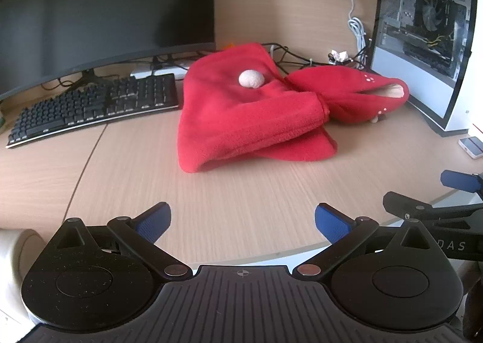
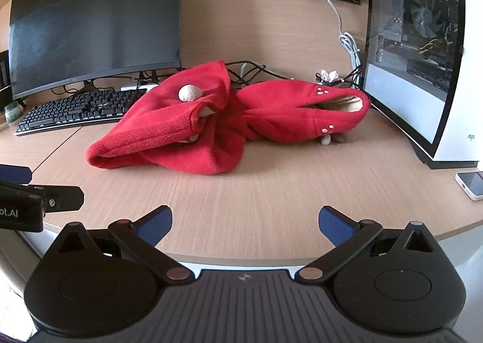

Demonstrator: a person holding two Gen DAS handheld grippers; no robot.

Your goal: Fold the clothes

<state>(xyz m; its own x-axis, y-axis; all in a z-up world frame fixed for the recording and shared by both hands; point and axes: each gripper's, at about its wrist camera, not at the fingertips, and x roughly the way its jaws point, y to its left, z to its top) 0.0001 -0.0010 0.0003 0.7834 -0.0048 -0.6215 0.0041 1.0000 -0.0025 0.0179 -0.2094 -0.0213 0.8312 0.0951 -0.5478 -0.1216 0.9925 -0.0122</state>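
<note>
A red fleece garment (image 1: 250, 119) lies crumpled on the wooden desk (image 1: 211, 207), with a white pompom (image 1: 251, 78) on top and a hooded part (image 1: 356, 95) to the right. In the right wrist view the same garment (image 2: 187, 131) spreads across the desk middle, pompom (image 2: 189, 93) on its left half. My left gripper (image 1: 241, 222) hangs open near the desk's front edge, well short of the cloth. My right gripper (image 2: 245, 223) is open too, nothing between its blue pads (image 2: 336, 226). Each gripper shows at the other view's edge: the right gripper (image 1: 437, 207), the left gripper (image 2: 36, 195).
A black monitor (image 1: 105, 20) and keyboard (image 1: 93, 107) stand at the back left. A white PC case with a glass side (image 1: 422, 50) stands at the right, cables (image 1: 356, 29) behind the garment. A phone (image 2: 471, 184) lies near the right edge.
</note>
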